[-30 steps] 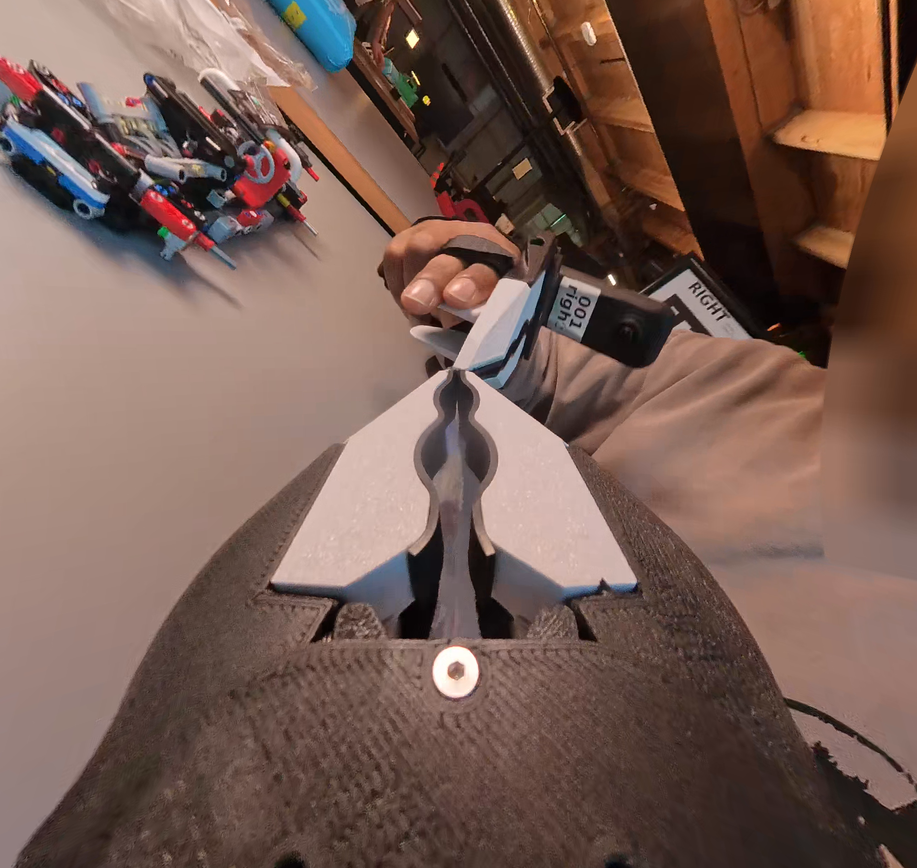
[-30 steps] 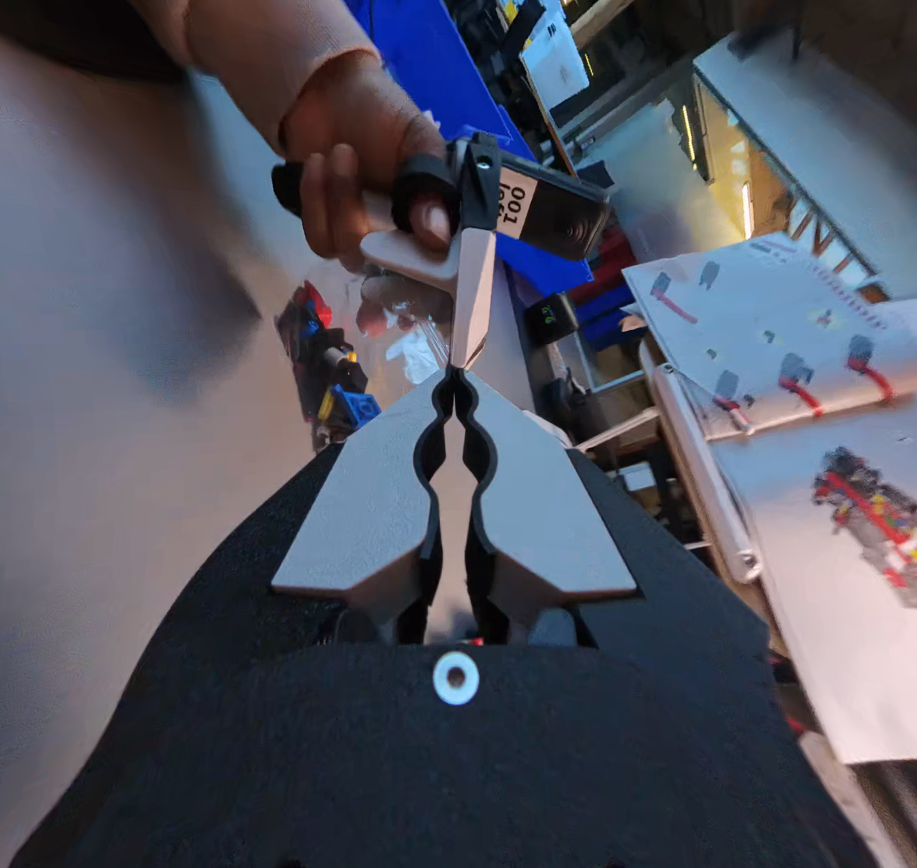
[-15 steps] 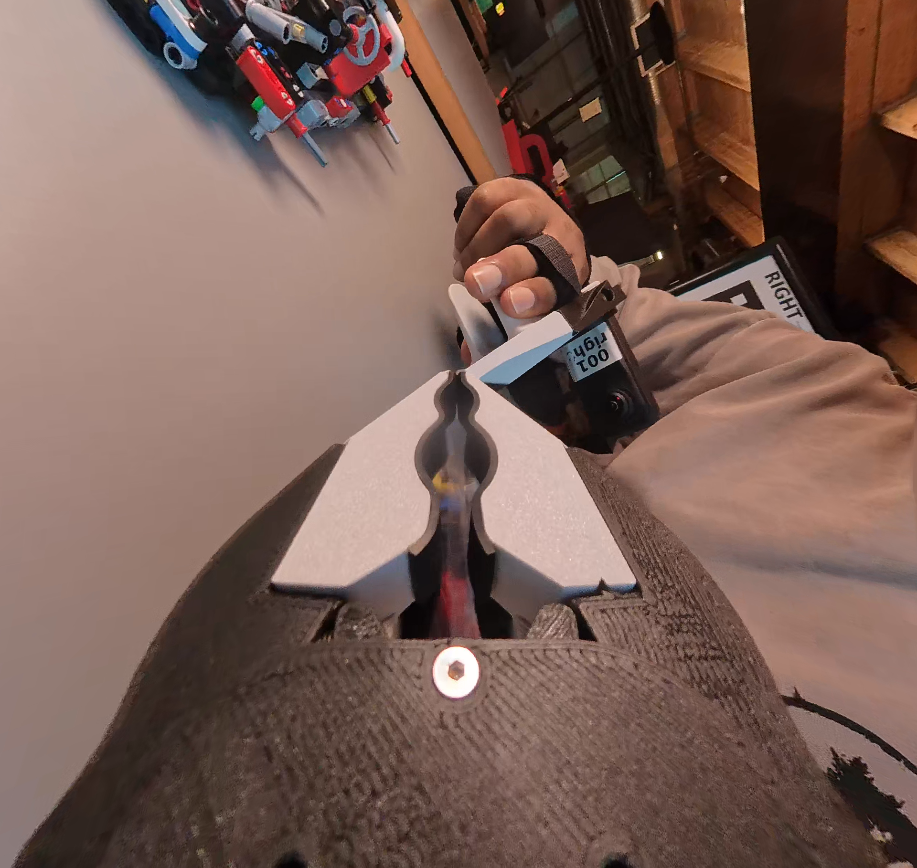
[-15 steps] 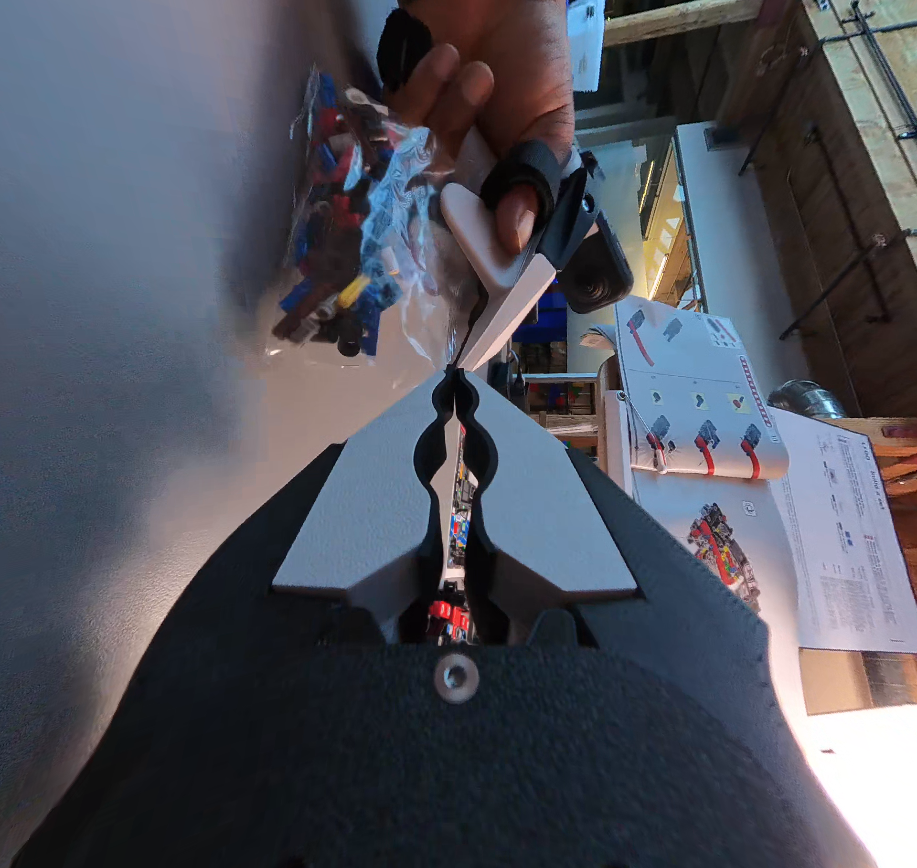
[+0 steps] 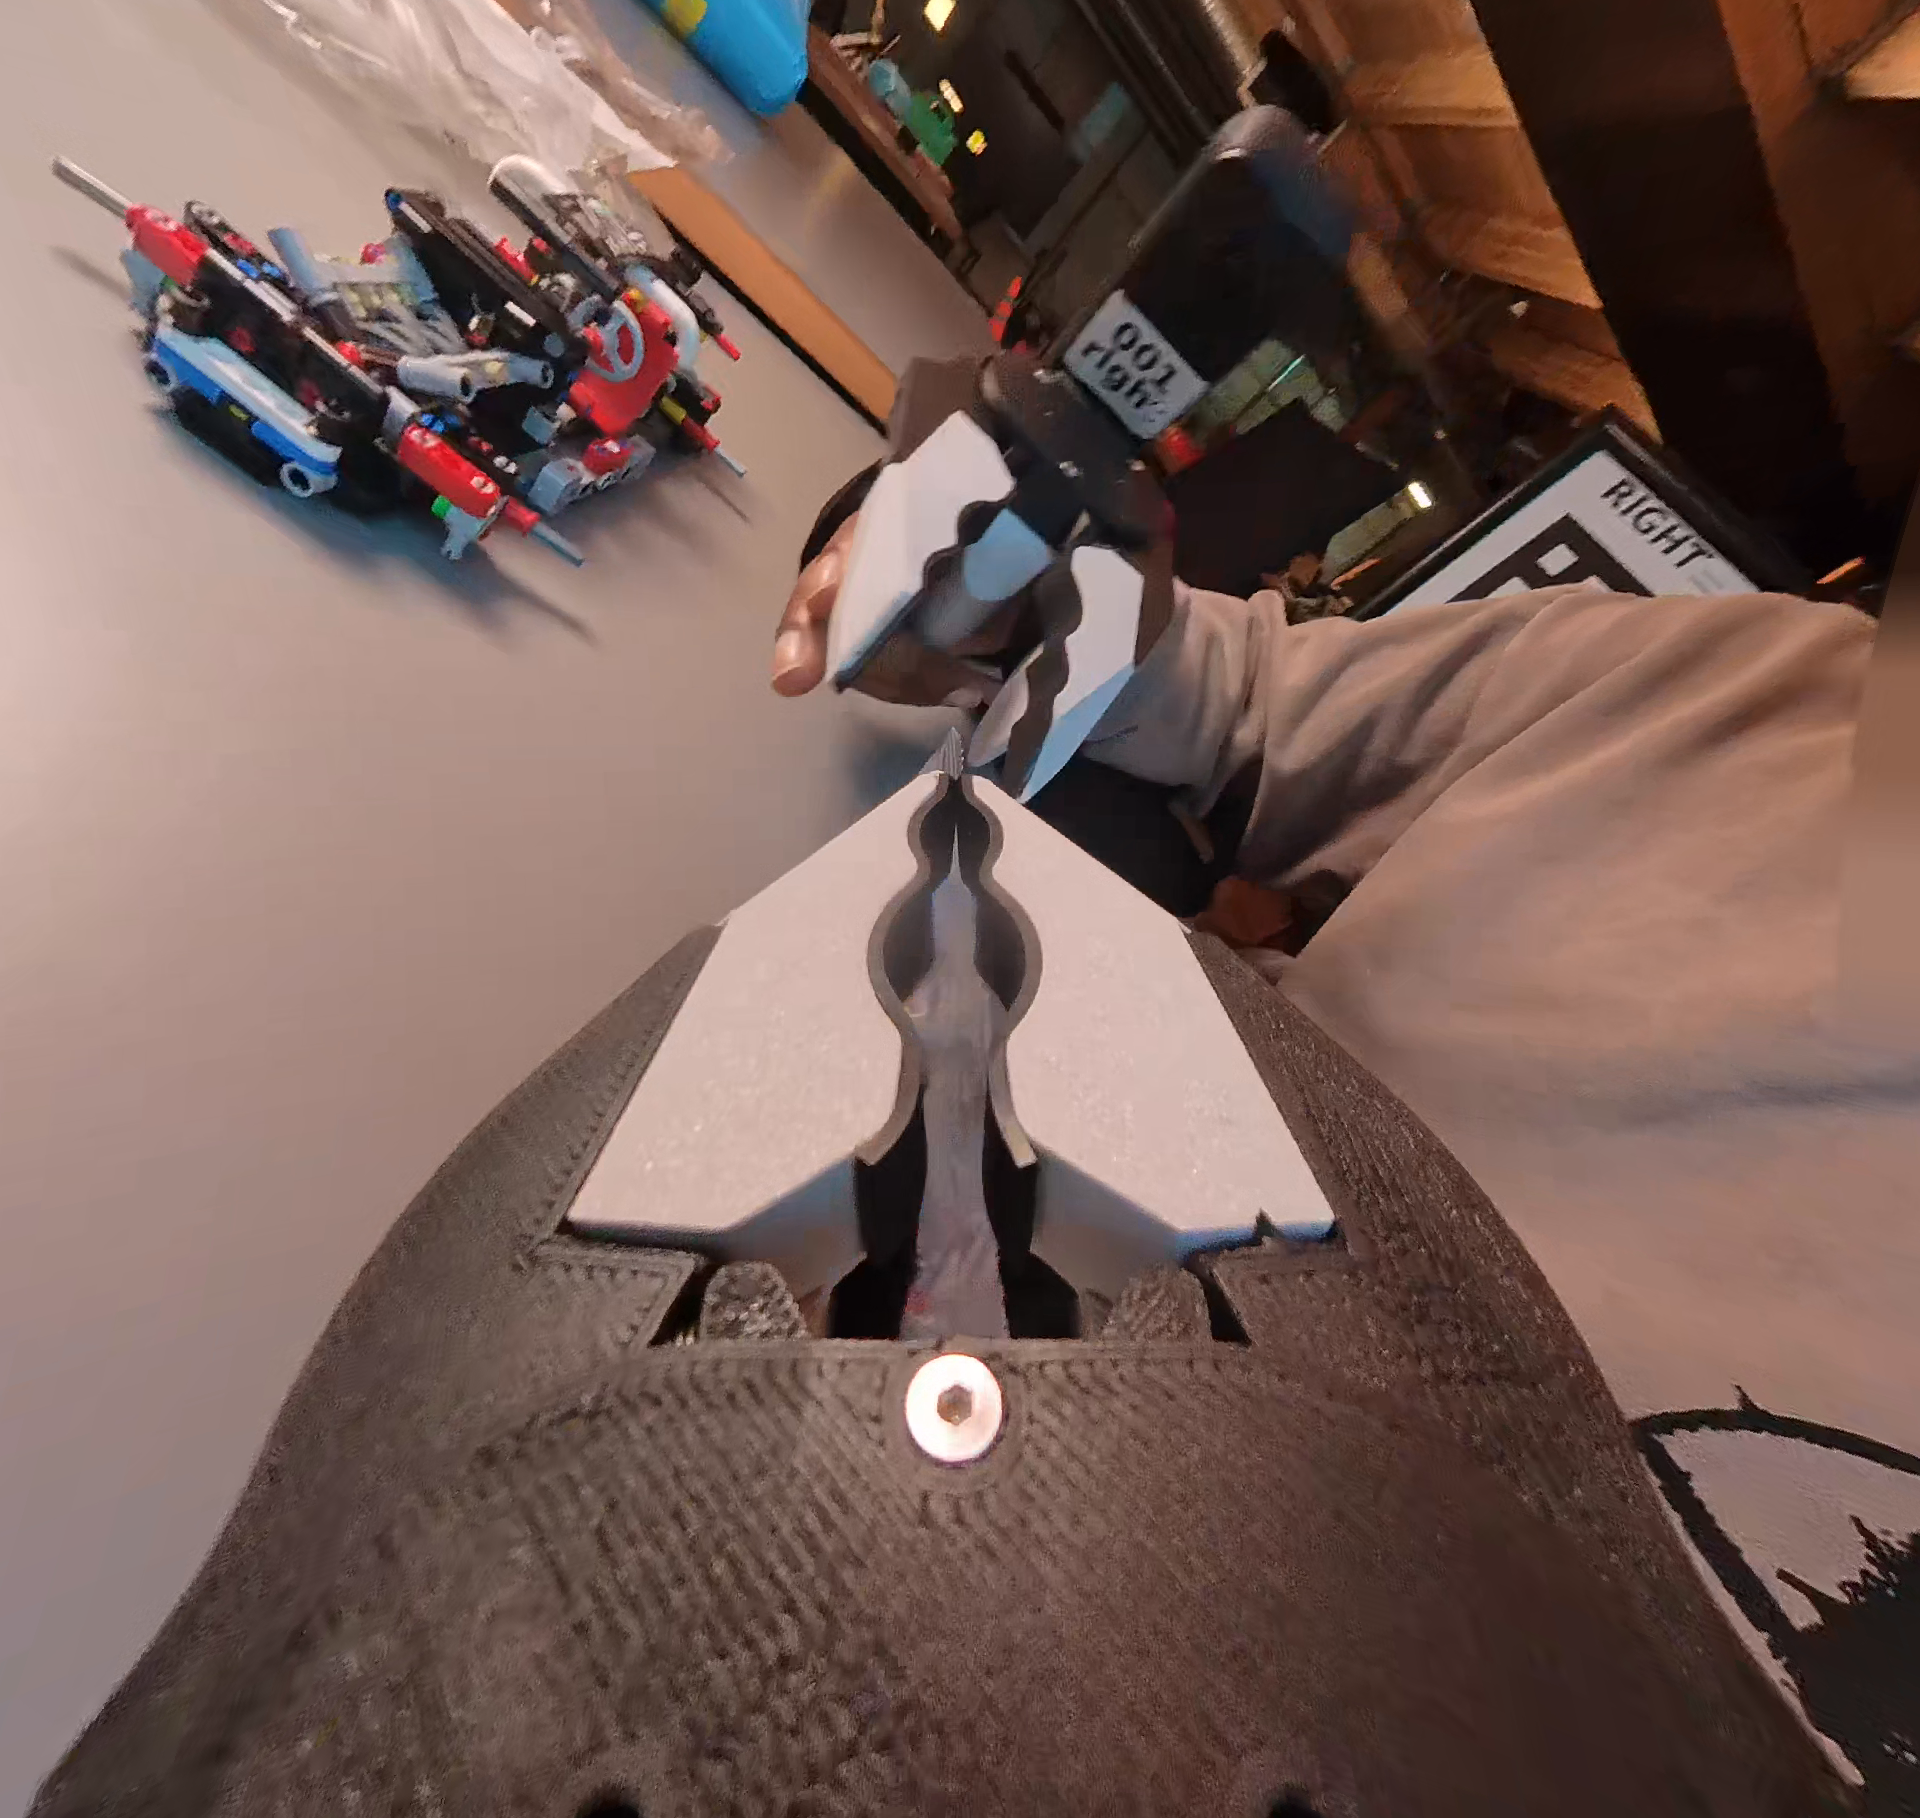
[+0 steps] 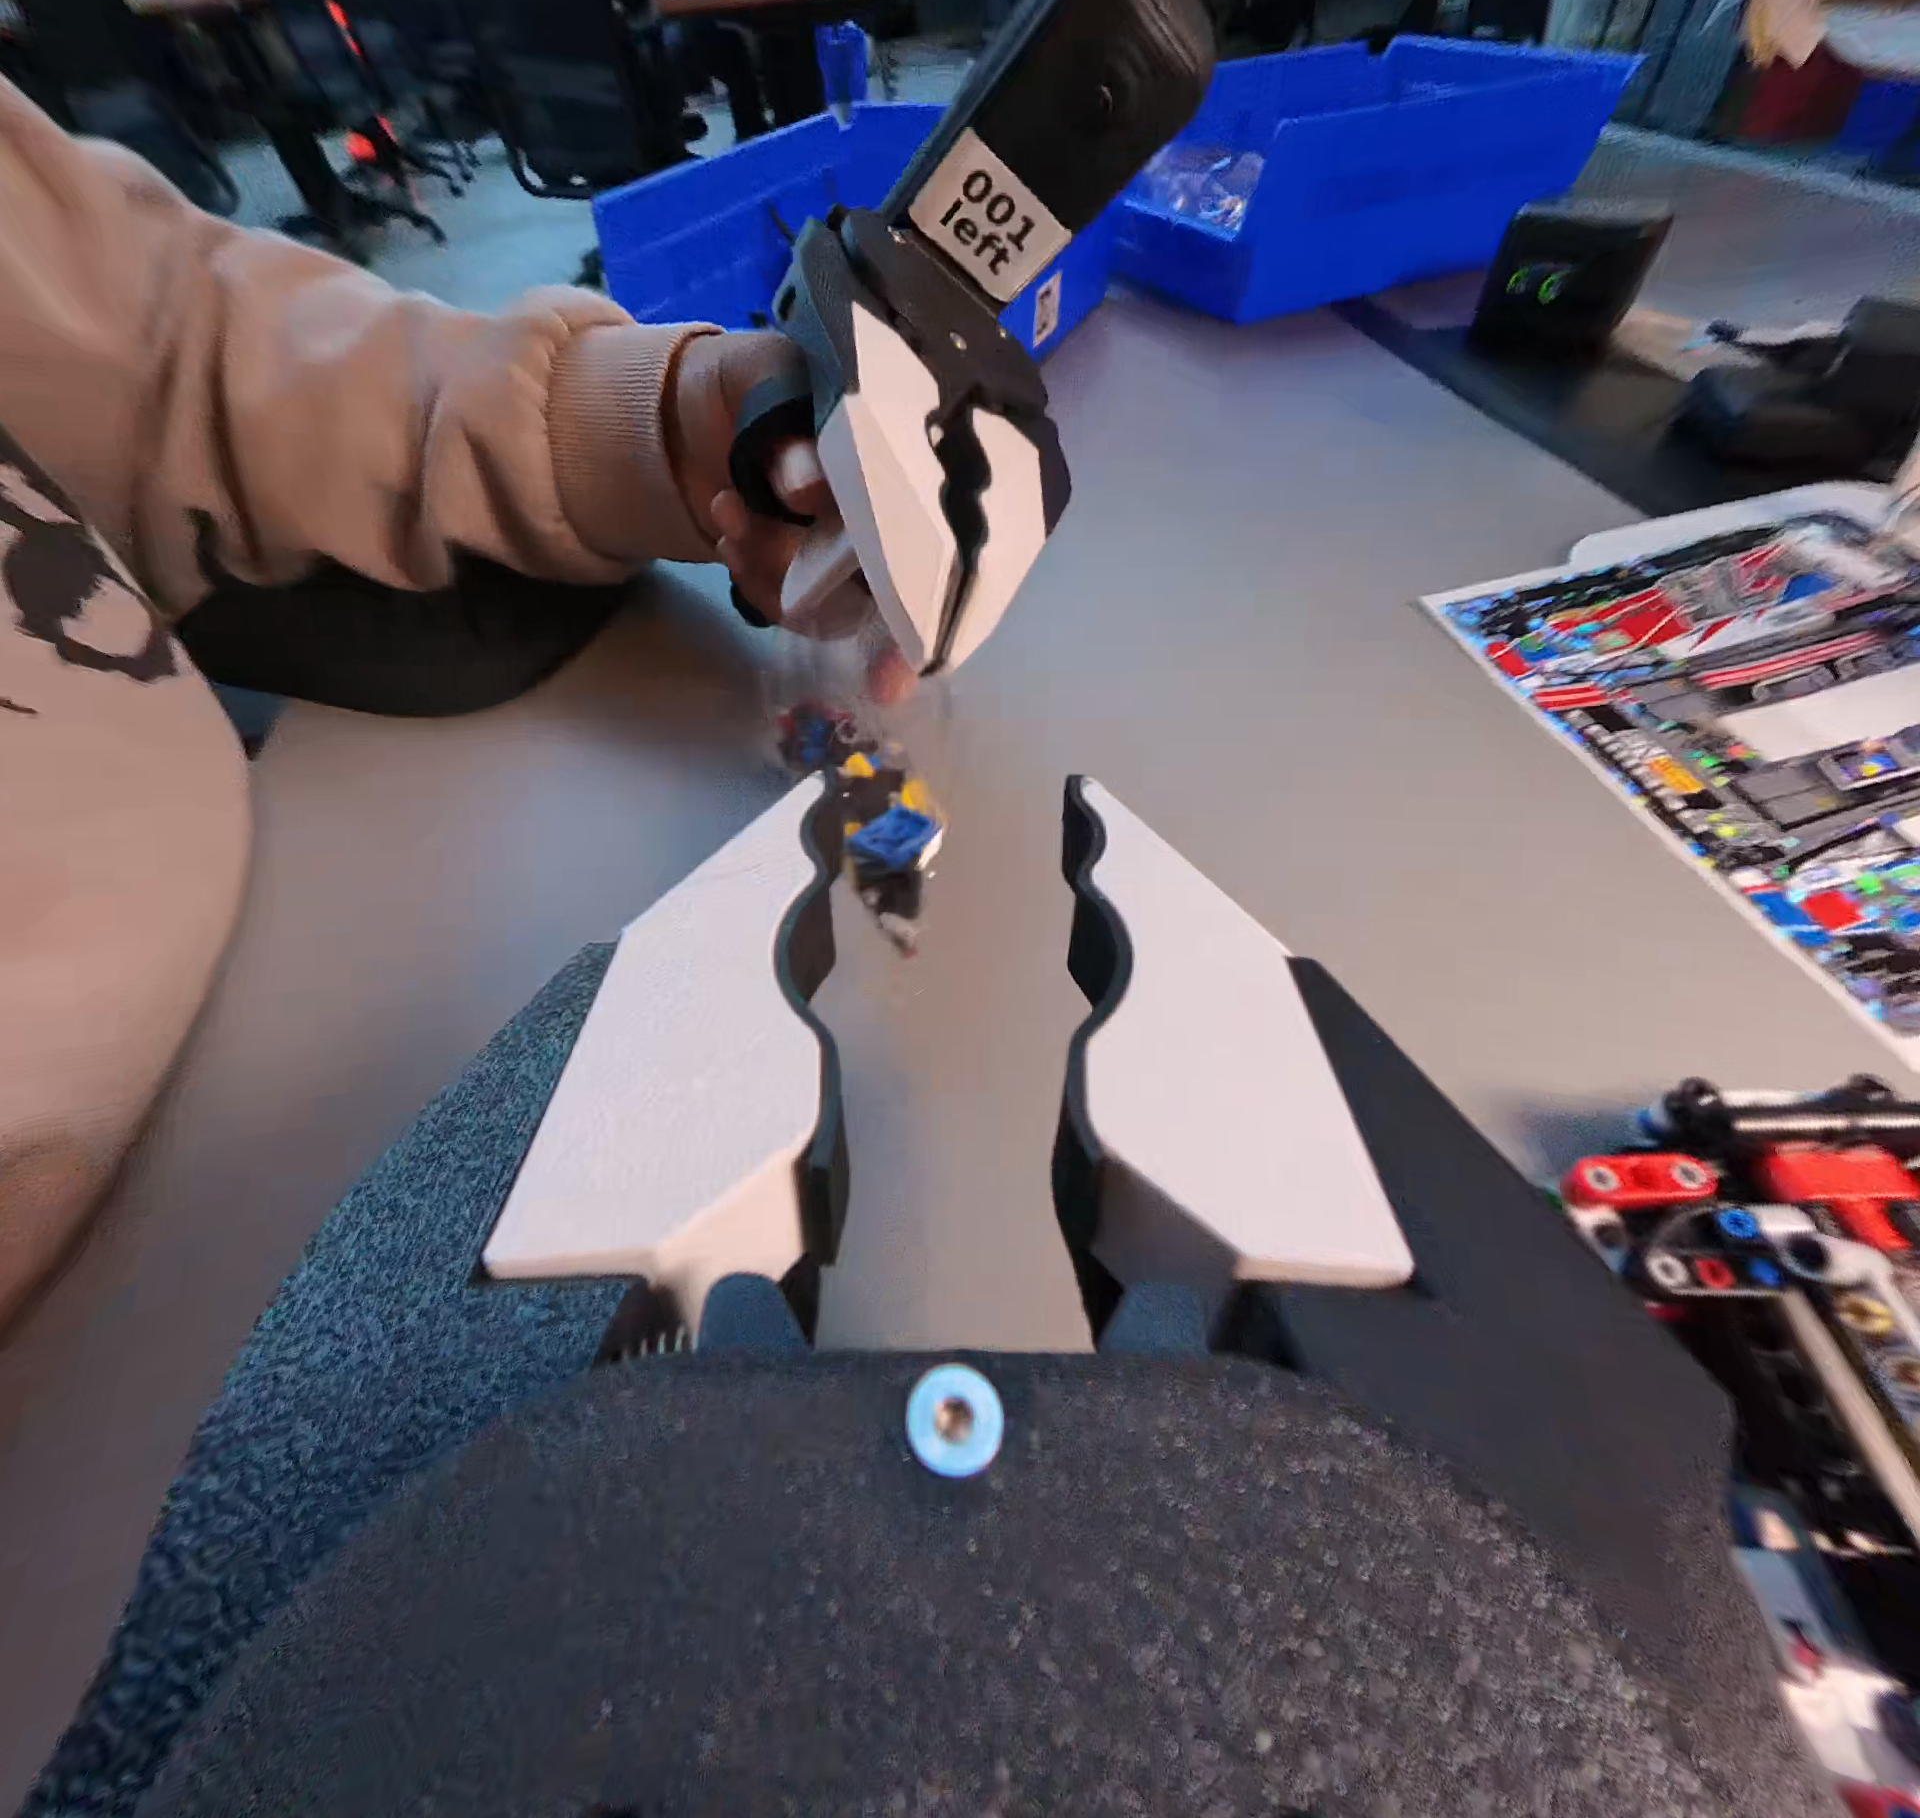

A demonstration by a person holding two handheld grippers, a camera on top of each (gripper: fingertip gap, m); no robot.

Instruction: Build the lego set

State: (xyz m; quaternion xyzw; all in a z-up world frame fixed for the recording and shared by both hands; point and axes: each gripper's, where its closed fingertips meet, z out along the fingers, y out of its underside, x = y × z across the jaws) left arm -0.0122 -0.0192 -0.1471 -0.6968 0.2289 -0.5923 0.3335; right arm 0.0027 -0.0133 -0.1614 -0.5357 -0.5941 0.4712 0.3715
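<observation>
- Left gripper [image 6: 932,665] is pinching the top edge of a small clear bag of lego pieces [image 6: 883,833]; jaws are pressed together on the plastic. The left wrist view agrees: fingers are meeting at the tips, with a sliver of film between them.
- Right gripper [image 6: 948,786] is standing wide, holding nothing, tips well apart.
- The bag is hanging down from the left gripper's tips, blue, yellow and black pieces bunching at its low end. It is blurred, so I cannot tell whether the bottom is touching the table [image 6: 1195,573].
- Key relation: the bag is lying straight ahead of the right gripper, inside the line of its opening but closer to its left finger than its right. Its long axis is running from the left gripper's tips towards the right wrist camera, roughly along the right fingers and not across them.
- Judgement: the right gripper is the free one and is nearer the bag's loose lower part, so it looks best placed to take a second grip for opening. It is probably needing a small shift towards the bag, or a roll of the wrist.
- Partly built model [image 5: 416,366] is sitting on the table well apart from both grippers; the instruction booklet [image 6: 1714,729] is lying open to the right.
</observation>
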